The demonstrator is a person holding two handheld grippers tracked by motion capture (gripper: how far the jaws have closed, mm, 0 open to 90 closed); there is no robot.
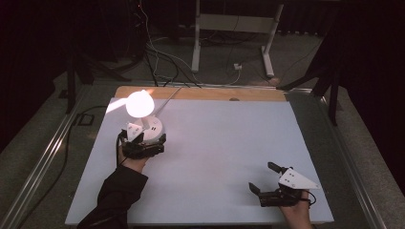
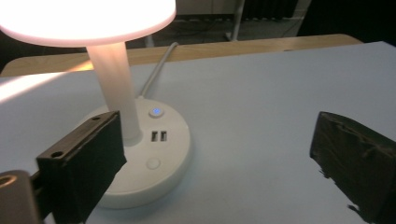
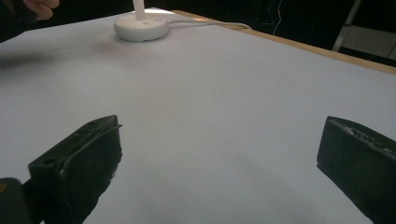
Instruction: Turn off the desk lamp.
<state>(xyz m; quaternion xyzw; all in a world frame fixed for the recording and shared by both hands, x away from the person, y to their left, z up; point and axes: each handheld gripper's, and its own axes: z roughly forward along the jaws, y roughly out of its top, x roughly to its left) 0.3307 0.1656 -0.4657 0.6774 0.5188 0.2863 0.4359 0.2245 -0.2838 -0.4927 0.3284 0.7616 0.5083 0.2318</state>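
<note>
Left gripper (image 1: 142, 138): your left-hand tool, released; its two black, matt, block-shaped jaws stand wide apart at the near edge of the lamp base, one overlapping the base at 9 o'clock in the left gripper view, the other over bare sheet. Contact cannot be told.
Lamp (image 2: 140, 154): smooth white plastic, lit; round flat base, slim tapering stem, glowing domed shade. It stands at 10 o'clock on the table, just ahead of your left gripper.
Base fittings: a small round button with a blue light (image 2: 156, 112), two rectangular sockets (image 2: 159, 136), a second plain round button (image 2: 152, 164).
Lamp cable (image 2: 156, 70): white, running from the base toward 12 o'clock, off the far edge.
Right gripper (image 1: 267, 179): your right-hand tool, released and holding nothing, at 5 o'clock, well apart from the lamp.
Table sheet (image 1: 224, 157): flat, pale, matt.
Wooden edge (image 1: 200, 93): a tan strip along the far side.
</note>
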